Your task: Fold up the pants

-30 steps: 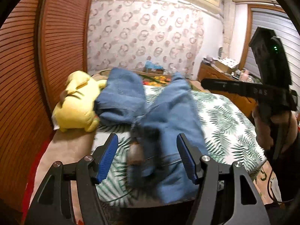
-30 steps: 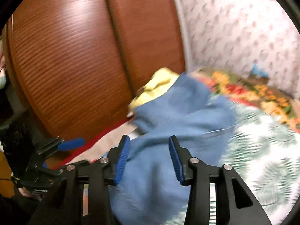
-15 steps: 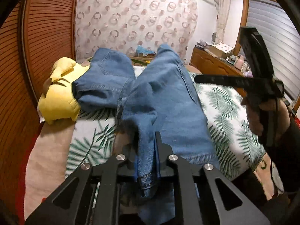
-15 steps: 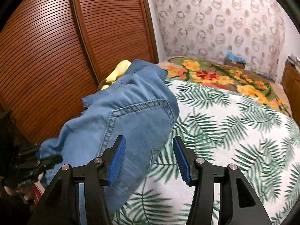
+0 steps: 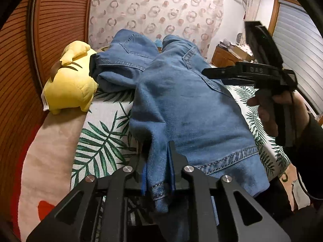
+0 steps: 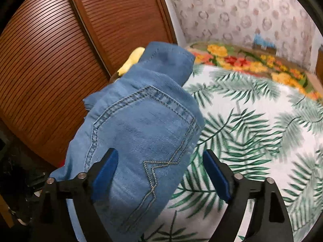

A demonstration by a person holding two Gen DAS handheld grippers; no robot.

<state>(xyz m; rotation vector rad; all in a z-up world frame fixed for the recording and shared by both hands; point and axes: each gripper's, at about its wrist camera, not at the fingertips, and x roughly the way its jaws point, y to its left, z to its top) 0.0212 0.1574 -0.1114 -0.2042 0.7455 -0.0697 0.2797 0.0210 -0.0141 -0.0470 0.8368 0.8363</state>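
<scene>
My left tool [image 5: 157, 173] is clamped tight on a bunched fold of the jeans [image 5: 187, 109] near their hem, at the bed's [image 5: 101, 139] near edge. The jeans lie rumpled along the bed's left side on the palm-leaf bedspread, their far end touching the yellow plush toy [image 5: 70, 84] by the wooden wardrobe doors [image 6: 50, 60]. My right tool [image 6: 161, 173] hangs wide open over the denim, gripping nothing.

Jeans [image 5: 187, 109] hem hidden between the left gripper [image 5: 157, 173] jaws, yellow plush toy [image 6: 132, 59] mostly hidden behind denim at upper centre, flowered blanket [image 6: 252, 64] blurred
</scene>
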